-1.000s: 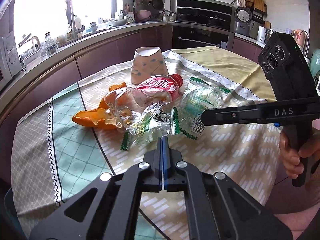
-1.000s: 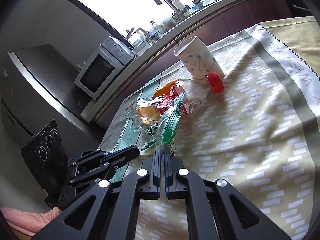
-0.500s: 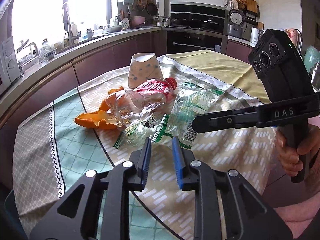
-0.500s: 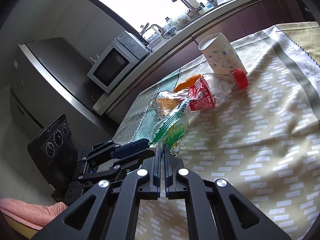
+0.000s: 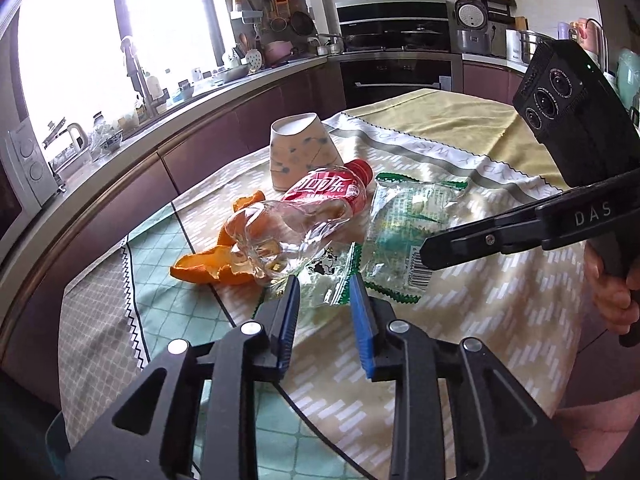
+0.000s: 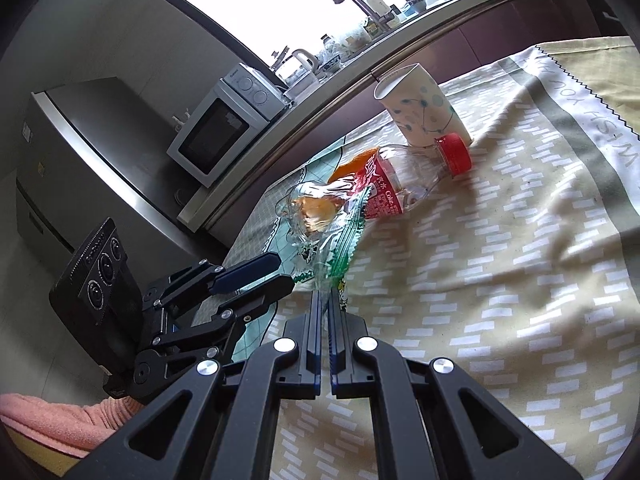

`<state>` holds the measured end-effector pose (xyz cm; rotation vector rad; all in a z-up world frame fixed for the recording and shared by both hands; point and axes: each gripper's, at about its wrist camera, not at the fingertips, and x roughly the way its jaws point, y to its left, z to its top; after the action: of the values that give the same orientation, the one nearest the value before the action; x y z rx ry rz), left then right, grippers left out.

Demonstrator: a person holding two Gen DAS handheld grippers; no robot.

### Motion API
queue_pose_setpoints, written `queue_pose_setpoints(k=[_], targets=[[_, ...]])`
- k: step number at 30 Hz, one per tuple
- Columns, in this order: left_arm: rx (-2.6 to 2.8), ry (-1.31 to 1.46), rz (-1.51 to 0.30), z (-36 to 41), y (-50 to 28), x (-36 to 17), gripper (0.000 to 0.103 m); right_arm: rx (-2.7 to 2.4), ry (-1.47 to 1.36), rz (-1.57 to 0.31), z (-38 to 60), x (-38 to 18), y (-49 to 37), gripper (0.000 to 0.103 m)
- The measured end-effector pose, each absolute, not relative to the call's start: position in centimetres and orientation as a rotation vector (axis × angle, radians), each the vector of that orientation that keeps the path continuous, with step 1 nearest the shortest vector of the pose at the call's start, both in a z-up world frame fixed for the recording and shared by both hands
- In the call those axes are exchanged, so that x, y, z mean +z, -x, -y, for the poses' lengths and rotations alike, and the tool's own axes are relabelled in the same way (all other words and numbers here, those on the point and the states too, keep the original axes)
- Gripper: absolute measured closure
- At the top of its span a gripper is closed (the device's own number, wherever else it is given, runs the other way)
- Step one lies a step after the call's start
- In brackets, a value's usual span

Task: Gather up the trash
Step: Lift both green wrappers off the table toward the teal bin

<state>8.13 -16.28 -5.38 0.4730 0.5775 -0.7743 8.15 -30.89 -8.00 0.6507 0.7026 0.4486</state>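
Kitchen counters are curving round the back under a bright window, with a microwave (image 6: pixel 224 128) at nine o'clock and a built-in oven (image 5: pixel 394 52) at twelve. Covering the bench is a patterned cloth (image 5: pixel 460 320), green and beige. At its centre the trash is lying together: an upturned paper cup (image 5: pixel 302 152), a crushed plastic bottle (image 5: pixel 304 216) with a red label, orange peel (image 5: pixel 212 266) at nine o'clock of it, and a clear green-edged wrapper (image 5: pixel 404 232) at three. The left tool (image 5: pixel 323 284) is opening, its blue pads straddling a wrapper corner without pressing it. The right tool (image 6: pixel 325 298) is sitting closed, its tips pinching the wrapper's near edge.
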Motion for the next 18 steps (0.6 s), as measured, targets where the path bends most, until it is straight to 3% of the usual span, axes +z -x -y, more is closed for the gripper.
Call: queue_pose_setpoints(k=[4,7,10,18], targets=[[-0.784,-0.494,-0.594,17.1,-8.7,-5.8,0.076,0.445,-0.651,-0.707,30.9,-8.1,-8.3,0.101],[-0.805,-0.477,-0.611,17.3,-9.1,-5.9,0.088,0.442,-0.656,-0.707,31.1,-8.3,-8.2,0.101],[-0.812,-0.466,-0.621,17.3,-9.4,-6.0,0.091,0.435,-0.664,-0.711,31.4,-8.6,-8.2,0.101],[-0.835,-0.366,-0.624,15.0,-9.0,-5.3,0.093,0.435,-0.665,-0.701,31.5,-8.4,-8.0,0.101]])
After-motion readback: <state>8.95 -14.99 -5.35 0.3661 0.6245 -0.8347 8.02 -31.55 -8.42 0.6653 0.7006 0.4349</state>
